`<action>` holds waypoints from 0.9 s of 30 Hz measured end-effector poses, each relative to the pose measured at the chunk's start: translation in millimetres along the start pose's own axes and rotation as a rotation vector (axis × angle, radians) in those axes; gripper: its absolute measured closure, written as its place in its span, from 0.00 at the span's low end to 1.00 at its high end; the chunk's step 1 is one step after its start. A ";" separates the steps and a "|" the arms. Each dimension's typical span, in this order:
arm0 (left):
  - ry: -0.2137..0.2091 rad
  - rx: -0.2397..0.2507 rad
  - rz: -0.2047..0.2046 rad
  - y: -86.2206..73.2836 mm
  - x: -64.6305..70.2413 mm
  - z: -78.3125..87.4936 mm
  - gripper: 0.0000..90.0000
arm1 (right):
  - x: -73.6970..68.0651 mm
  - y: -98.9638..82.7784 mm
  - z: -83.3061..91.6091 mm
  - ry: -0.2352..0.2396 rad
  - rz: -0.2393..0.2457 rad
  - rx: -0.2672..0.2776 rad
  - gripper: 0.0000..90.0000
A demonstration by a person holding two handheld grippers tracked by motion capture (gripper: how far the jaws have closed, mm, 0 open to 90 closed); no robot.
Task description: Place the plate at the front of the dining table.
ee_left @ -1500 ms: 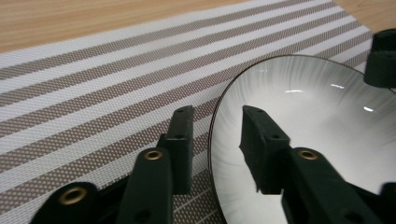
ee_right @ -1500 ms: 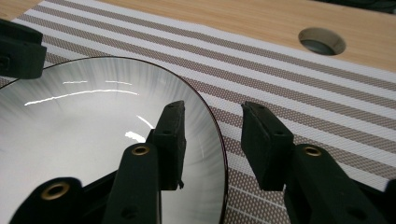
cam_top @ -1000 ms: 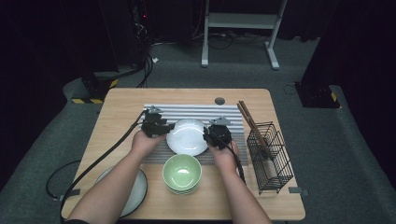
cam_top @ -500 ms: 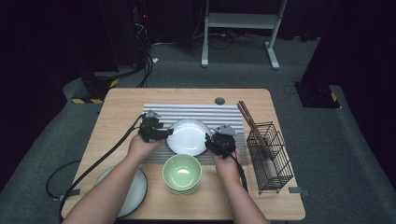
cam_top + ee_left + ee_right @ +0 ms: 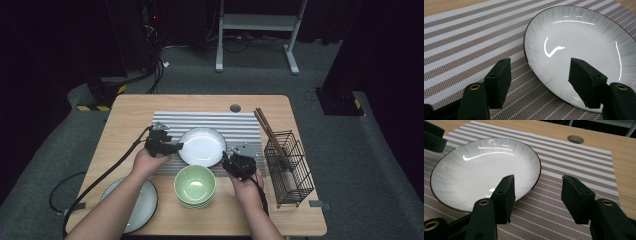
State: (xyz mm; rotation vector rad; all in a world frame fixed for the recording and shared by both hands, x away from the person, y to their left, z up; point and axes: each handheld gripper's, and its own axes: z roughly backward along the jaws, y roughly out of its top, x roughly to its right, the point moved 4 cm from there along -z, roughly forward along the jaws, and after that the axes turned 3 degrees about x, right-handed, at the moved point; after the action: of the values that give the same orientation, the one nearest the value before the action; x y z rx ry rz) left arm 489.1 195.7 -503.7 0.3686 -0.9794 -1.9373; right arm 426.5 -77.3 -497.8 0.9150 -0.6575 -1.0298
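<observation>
In the left gripper view, the white plate (image 5: 574, 50) is cut off at the right edge, and one black jaw covers part of its near rim. In the high view, the person's left forearm hides part of the grey plate (image 5: 142, 205) at the table's near corner, and the picture's bottom edge cuts off both forearms. The contents of the wire basket (image 5: 290, 165) are too small to tell.

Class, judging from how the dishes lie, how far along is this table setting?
Done: the white plate lies flat on the striped mat. In hand: nothing; the left gripper and right gripper have just opened, each astride the plate's rim without pressing it. Probably left: the green bowls, the grey plate at the table's near left, and the chopsticks in the rack.
</observation>
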 end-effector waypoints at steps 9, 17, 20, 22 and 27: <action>0.013 -0.057 -0.050 -7.0 2.6 11.8 0.37 | 4.1 -22.4 15.7 0.007 -0.006 -0.034 0.54; 0.015 -0.095 -0.082 -10.6 10.7 21.1 0.36 | 1.4 -41.0 26.7 0.001 -0.003 -0.071 0.55; 0.005 -0.117 -0.096 -12.9 13.4 23.9 0.36 | -0.3 -44.3 27.8 -0.003 -0.001 -0.073 0.55; -0.007 -0.138 -0.098 -14.3 15.0 25.3 0.37 | -2.2 -48.0 27.5 -0.007 0.010 -0.076 0.55; -0.021 -0.190 -0.108 -18.2 17.5 27.0 0.35 | -4.2 -59.5 23.5 0.004 0.019 -0.121 0.55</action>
State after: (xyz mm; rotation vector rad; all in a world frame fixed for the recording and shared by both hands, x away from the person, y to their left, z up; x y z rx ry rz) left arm 452.7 199.3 -497.9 0.2980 -0.7946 -2.1158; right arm 380.3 -94.1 -538.8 0.8037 -0.5927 -1.0395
